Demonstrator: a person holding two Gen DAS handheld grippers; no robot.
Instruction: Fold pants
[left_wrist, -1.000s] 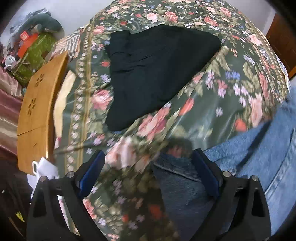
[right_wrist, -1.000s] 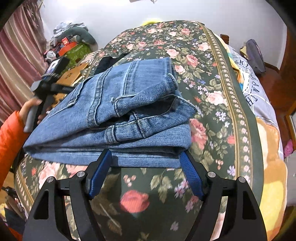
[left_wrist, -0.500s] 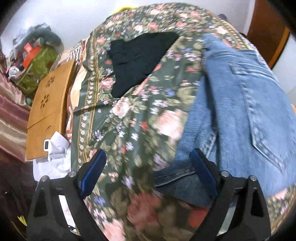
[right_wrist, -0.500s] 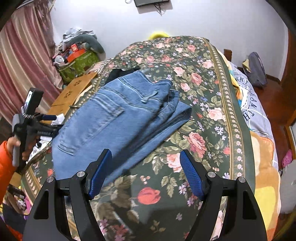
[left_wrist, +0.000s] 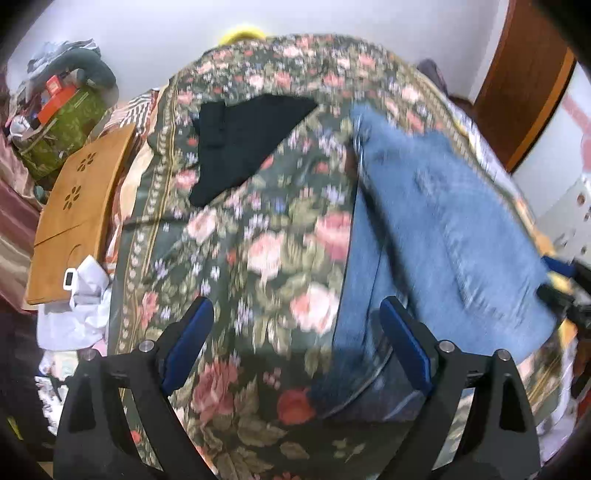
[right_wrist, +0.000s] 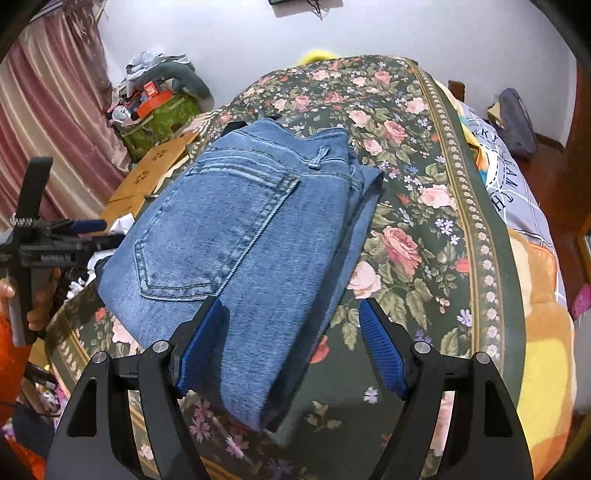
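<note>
A bed is covered by a dark green floral bedspread (right_wrist: 413, 192), backed by a white wall (right_wrist: 406, 29); a striped pink curtain (right_wrist: 48, 122) is seen at ten o'clock in the right wrist view. A wooden board (left_wrist: 77, 210) is propped beside the bed at nine o'clock in the left wrist view, and a black garment (left_wrist: 240, 144) is laid at eleven o'clock. The folded blue jeans (right_wrist: 240, 243) are laid on the bedspread. The right gripper (right_wrist: 291, 350) is held wide open over their near corner, nothing gripped. The left gripper (left_wrist: 295, 350), jaws spread wide and just narrowed slightly, is held empty, the jeans (left_wrist: 436, 236) lying under its right finger toward two o'clock.
</note>
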